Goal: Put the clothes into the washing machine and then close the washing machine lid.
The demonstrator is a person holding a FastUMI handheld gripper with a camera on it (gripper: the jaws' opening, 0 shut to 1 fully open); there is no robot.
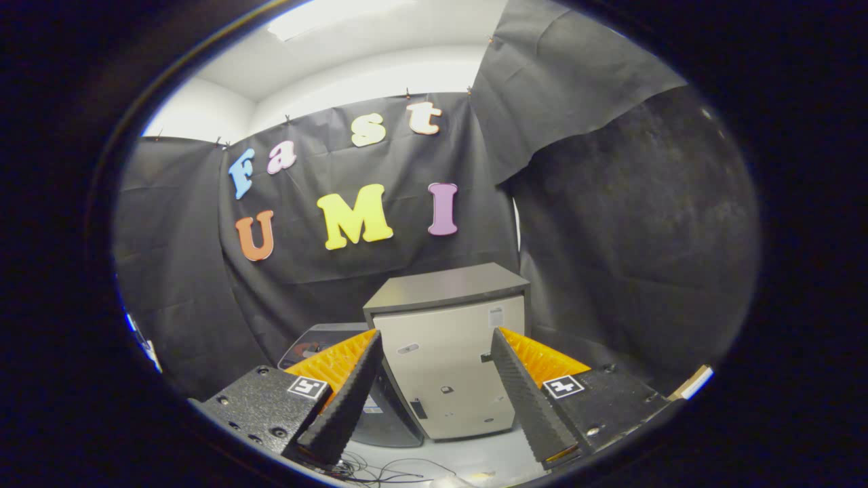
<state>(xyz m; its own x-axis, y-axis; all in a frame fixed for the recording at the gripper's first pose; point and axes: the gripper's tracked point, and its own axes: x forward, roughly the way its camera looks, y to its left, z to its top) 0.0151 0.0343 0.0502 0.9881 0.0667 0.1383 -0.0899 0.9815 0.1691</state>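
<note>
Facing forward along the tongs (434, 400), whose two ridged fingers (346, 400) stand wide apart with nothing between them, the view takes in one small toy-like washing machine (451, 359): a pale beige box of hard plastic with a flat grey top panel, standing on the pale worktop (488, 457) just beyond the fingertips and framed in the gap between them. Beside it, partly behind the left finger, lies a dark grey rounded panel (325, 339) with a glimpse of something reddish under it; this may be the lid or a second appliance part, but the finger hides too much to tell. Clothes: not identified from here. Thin dark cables (386, 471) trail over the worktop near the fingertips. Handling, as a judgement: the machine body looks rigid, smooth and light, likely to slide or tip if pushed high on its face, so any press on the lid should be gentle and directed downward. A lid of this kind is best taken at its free front edge, where the fingers can pinch a thin lip or simply nudge it closed. Clothes, once found, should be soft, limp and light; pinch a bunched fold near the middle, not a trailing corner, so the cloth does not drape over the rim of the opening.
</note>
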